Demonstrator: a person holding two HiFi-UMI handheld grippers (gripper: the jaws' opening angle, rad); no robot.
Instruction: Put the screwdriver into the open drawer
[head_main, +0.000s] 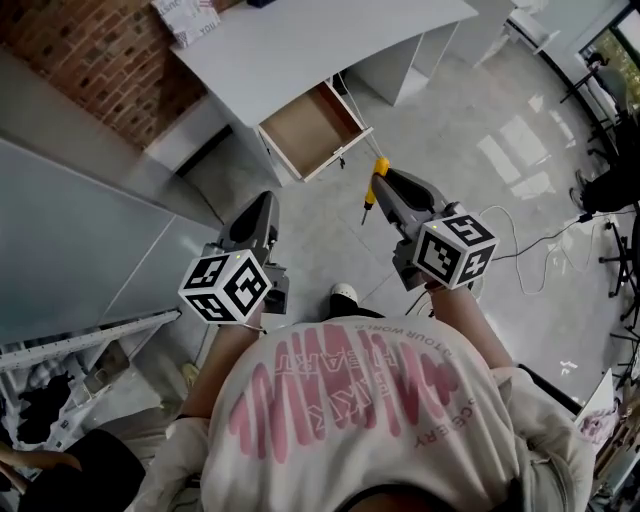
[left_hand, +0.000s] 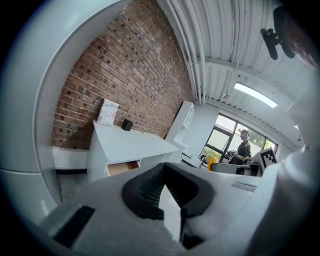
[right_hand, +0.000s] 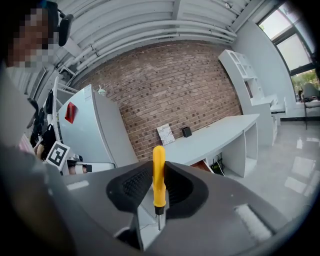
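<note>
A screwdriver (head_main: 376, 176) with a yellow handle stands upright between the pads of my right gripper (head_main: 386, 182), shaft pointing down. In the right gripper view the screwdriver (right_hand: 158, 175) sits clamped in the right gripper (right_hand: 159, 167). My left gripper (head_main: 264, 208) is beside it at the left, shut with nothing in it; in its own view the tips of the left gripper (left_hand: 163, 167) meet. The open drawer (head_main: 310, 130), wooden and bare inside, juts from the white desk (head_main: 300, 40) ahead of both grippers, a good way off. The drawer (left_hand: 121, 167) also shows in the left gripper view.
A brick wall (head_main: 90, 50) stands behind the desk. A tall grey cabinet (head_main: 70, 230) flanks my left side. Cables (head_main: 530, 250) trail over the glossy floor at the right, near a dark chair (head_main: 612, 180). A card (left_hand: 108, 112) and a small black item (left_hand: 127, 125) sit on the desk.
</note>
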